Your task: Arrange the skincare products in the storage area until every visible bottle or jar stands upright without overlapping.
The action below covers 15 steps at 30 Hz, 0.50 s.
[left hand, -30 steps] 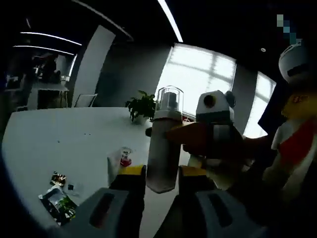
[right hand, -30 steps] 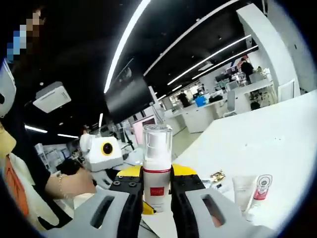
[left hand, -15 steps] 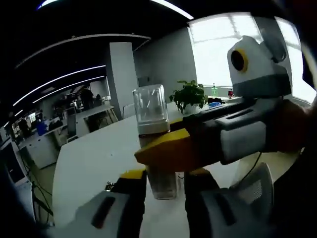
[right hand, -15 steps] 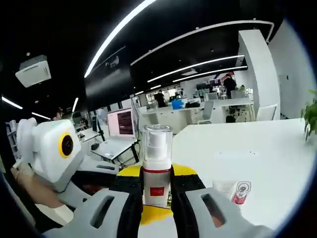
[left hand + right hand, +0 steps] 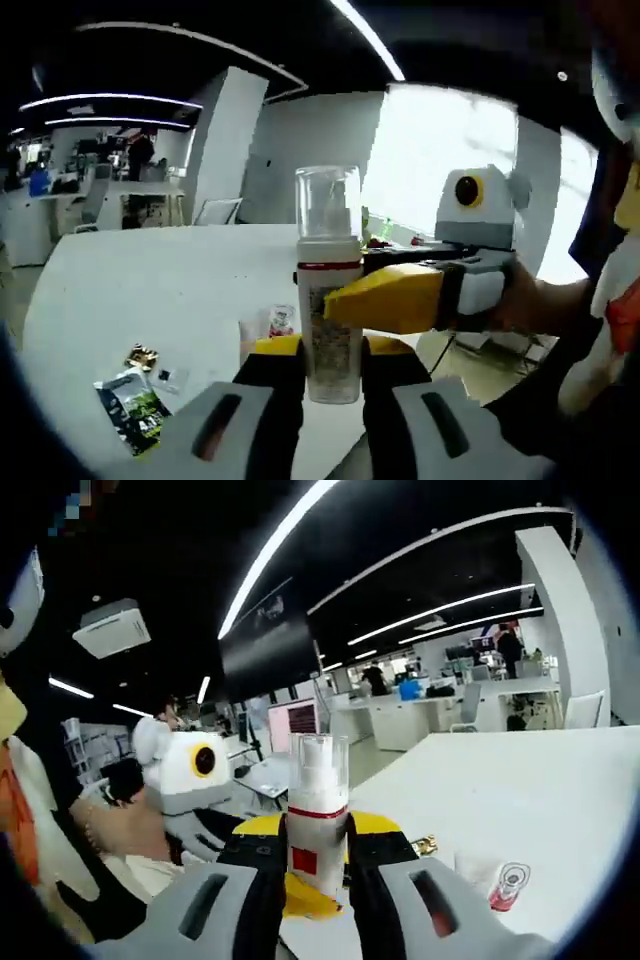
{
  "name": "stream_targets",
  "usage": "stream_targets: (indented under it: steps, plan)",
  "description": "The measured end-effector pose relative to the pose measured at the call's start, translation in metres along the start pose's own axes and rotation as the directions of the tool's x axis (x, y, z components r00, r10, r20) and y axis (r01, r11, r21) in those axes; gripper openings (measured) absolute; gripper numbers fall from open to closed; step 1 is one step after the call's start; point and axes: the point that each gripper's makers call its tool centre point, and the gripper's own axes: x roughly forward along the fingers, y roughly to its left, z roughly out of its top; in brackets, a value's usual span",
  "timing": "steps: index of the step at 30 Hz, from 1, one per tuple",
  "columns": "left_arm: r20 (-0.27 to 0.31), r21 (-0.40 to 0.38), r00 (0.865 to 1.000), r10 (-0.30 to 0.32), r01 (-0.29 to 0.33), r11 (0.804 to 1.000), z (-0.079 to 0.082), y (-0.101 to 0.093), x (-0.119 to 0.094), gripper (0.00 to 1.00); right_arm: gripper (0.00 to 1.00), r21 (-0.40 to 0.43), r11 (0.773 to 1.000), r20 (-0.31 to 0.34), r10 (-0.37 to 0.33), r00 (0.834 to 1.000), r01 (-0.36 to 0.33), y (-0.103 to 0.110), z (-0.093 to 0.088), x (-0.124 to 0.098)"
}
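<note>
The white bench (image 5: pixel 130 290) carries loose items: a tube with a red-printed cap (image 5: pixel 497 882) lying flat, a green sachet (image 5: pixel 133 412) and a small gold-wrapped piece (image 5: pixel 141 356). Above it, both tongs clamp one pump bottle (image 5: pixel 328 290), held upright in the air: the left tongs (image 5: pixel 330 372) at its base, the right tongs (image 5: pixel 314 862) around its middle. As I judge it, arranging has barely begun; the bottle needs standing down and the tube needs righting.
</note>
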Motion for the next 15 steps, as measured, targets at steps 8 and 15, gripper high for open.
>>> stream_targets:
  steps: [8, 15]
  plan:
    - [-0.108, 0.146, 0.970, -0.218, 0.232, 0.962, 0.003, -0.034, -0.009, 0.23, 0.21, 0.017, 0.973, 0.016, 0.229, 0.973, -0.229, 0.031, 0.013, -0.012]
    - [-0.122, 0.176, 0.957, -0.264, 0.282, 0.943, 0.002, -0.042, -0.006, 0.23, 0.21, 0.001, 0.963, -0.016, 0.271, 0.962, -0.271, 0.039, 0.008, -0.012]
